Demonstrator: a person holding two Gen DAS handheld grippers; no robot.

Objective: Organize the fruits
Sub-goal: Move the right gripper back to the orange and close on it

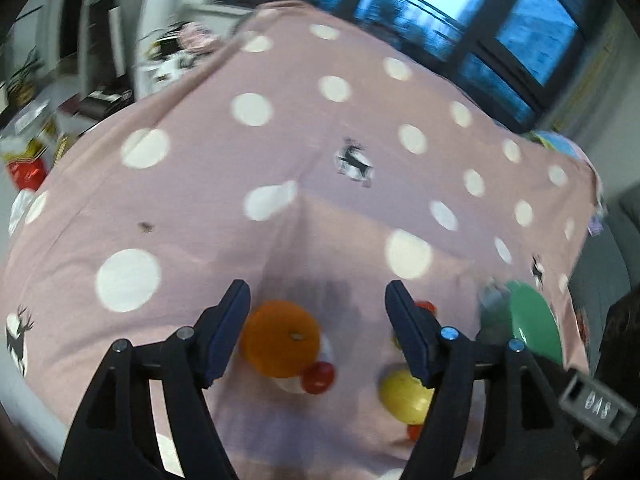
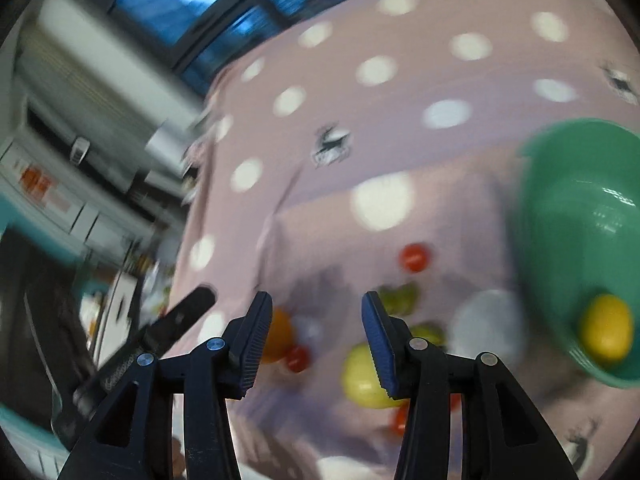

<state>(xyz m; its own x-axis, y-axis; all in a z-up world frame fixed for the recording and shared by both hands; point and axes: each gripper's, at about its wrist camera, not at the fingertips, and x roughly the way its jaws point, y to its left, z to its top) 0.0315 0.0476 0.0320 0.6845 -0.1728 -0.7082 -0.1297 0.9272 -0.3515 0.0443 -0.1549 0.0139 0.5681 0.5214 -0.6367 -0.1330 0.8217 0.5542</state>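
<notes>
In the left wrist view my left gripper (image 1: pixel 318 304) is open and empty above an orange (image 1: pixel 280 338) with a small red tomato (image 1: pixel 318 377) beside it. A yellow lemon (image 1: pixel 404 396) lies by the right finger, and the green bowl (image 1: pixel 534 326) stands at right. In the right wrist view my right gripper (image 2: pixel 316 312) is open and empty over the fruits: a yellow lemon (image 2: pixel 362 378), an orange (image 2: pixel 278 334), red tomatoes (image 2: pixel 415 257) and greenish fruits (image 2: pixel 398 298). The green bowl (image 2: pixel 560 208) at right holds a yellow lemon (image 2: pixel 606 334). The left gripper's finger (image 2: pixel 188 312) shows at left.
The table is covered by a pink cloth with white dots (image 1: pixel 280 140). Clutter of boxes and packets (image 1: pixel 28 160) lies past its left edge. Windows (image 1: pixel 500 20) are behind. A grey device (image 1: pixel 596 404) sits at the right edge.
</notes>
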